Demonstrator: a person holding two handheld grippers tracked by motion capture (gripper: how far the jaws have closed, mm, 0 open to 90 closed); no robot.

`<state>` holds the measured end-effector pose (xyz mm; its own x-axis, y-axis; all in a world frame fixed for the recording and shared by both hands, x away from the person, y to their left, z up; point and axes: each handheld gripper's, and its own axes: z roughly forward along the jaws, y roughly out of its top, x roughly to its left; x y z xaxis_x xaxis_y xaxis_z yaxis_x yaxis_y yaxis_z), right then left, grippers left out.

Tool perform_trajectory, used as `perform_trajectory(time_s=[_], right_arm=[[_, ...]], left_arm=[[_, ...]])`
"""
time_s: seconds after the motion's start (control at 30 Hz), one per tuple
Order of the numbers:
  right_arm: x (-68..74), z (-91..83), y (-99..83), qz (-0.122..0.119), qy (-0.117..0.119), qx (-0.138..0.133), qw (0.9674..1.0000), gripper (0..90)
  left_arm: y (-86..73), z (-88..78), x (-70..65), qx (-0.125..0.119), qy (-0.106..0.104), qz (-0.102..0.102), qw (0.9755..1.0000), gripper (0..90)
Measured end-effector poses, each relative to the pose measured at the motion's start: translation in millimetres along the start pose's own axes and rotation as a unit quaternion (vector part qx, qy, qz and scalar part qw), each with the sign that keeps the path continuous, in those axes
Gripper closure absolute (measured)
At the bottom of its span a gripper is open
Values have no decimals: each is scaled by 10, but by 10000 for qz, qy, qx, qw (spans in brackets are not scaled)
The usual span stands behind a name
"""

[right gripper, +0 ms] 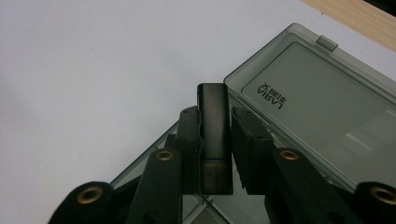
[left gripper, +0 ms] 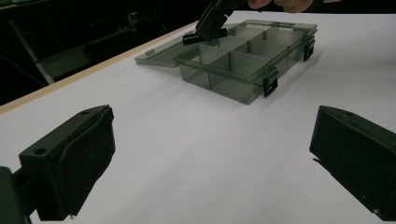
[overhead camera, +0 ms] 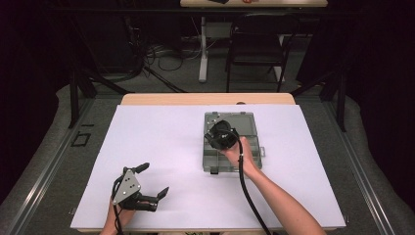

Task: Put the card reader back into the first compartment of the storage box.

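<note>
I am holding a small black block between the jaws of my right hand-held gripper, clamped upright on its long sides, right over the far corner of the open grey organizer box on the white counter. The box's lid is lying flat beyond it, hinged open. To do this well, I am keeping the block vertical and lining it up inside 1 compartment, clear of the dividers, before lowering; judging from the fit, a tilt could catch a wall. My left hand-held gripper is resting near the front edge, its jaws spread wide and empty, well apart from the box.
</note>
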<state>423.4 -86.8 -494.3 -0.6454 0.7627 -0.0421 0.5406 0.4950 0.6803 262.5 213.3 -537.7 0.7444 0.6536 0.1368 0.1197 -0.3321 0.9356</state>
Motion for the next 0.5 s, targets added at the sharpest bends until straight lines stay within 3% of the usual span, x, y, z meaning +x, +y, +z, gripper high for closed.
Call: perform_trajectory(time_s=[0.07, 0.2, 0.27, 0.33, 0.5], right_arm=[[-3, 5, -1, 49, -20, -1, 10000, 701], [-42, -29, -12, 171, 145, -69, 9997, 469], [-66, -62, -26, 187, 223, -95, 9995, 400], [-88, -115, -47, 174, 297, -93, 9994, 299], [-137, -222, -116, 95, 537, -159, 9984, 151]], left_arm=[[0, -2, 2, -6, -2, -7, 10000, 0], [0, -2, 3, -5, -4, -14, 10000, 0], [0, -1, 1, -2, -16, -4, 10000, 0], [0, 0, -1, 1, -22, 4, 10000, 0], [-3, 2, -1, -3, -26, -4, 10000, 0]])
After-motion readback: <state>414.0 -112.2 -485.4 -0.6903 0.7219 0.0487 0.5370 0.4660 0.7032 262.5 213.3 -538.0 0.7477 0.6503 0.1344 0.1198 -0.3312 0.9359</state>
